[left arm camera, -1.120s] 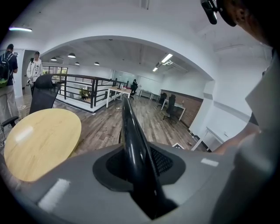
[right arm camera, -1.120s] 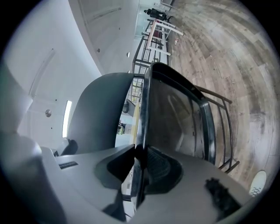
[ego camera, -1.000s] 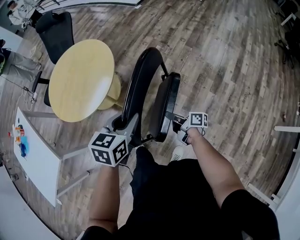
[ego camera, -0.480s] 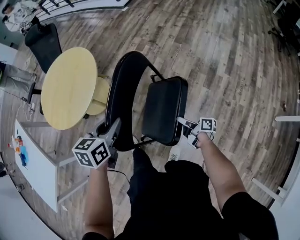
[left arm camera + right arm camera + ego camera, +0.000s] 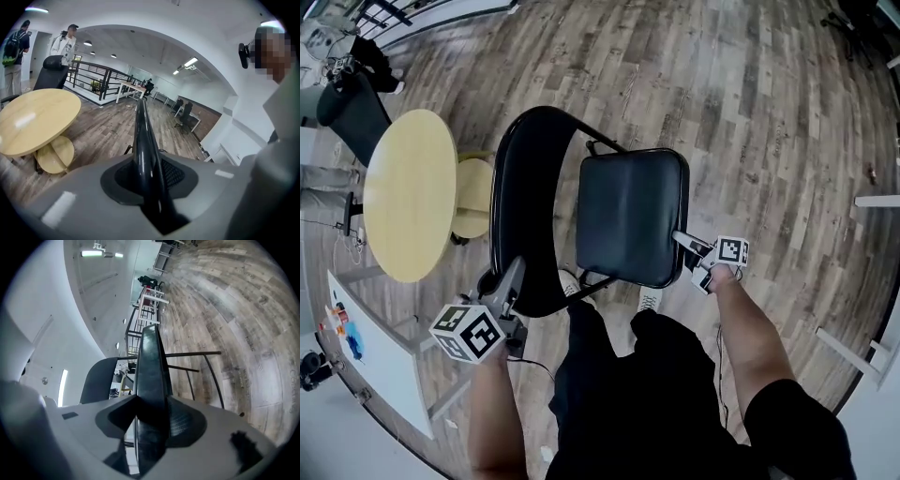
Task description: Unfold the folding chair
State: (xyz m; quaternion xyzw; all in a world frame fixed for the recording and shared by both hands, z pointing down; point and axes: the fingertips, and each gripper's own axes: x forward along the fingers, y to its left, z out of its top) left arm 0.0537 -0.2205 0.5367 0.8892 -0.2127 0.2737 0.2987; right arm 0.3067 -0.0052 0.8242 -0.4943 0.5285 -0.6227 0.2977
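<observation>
- The folding chair [image 5: 628,183] is standing on the wooden floor just beside the round counter [image 5: 408,192]. Its seat [image 5: 633,239] is lying nearly flat, so the unfolding is looking almost finished.
- The left gripper [image 5: 512,274] is working on the side of the chair nearer the round counter, its jaws pinching the black back frame [image 5: 502,206].
- The right gripper [image 5: 684,242] is sitting at the seat edge farther from the round counter. Its jaws have just been opening and are standing spread with that edge between them; whether a pad is brushing it I cannot quite tell.
- Doing this step well is likely meaning gripping the back frame firmly so the chair is not tipping, then drawing the spread jaws straight off the seat edge without lifting it.
- Counting what is showing: one folding chair and two grippers.
- Also showing are one round counter, one white counter [image 5: 380,361] just beside it, and one office chair [image 5: 347,108] beyond it.
- Two people are standing past the round counter, one with a backpack [image 5: 14,51] and one in white [image 5: 67,43].
</observation>
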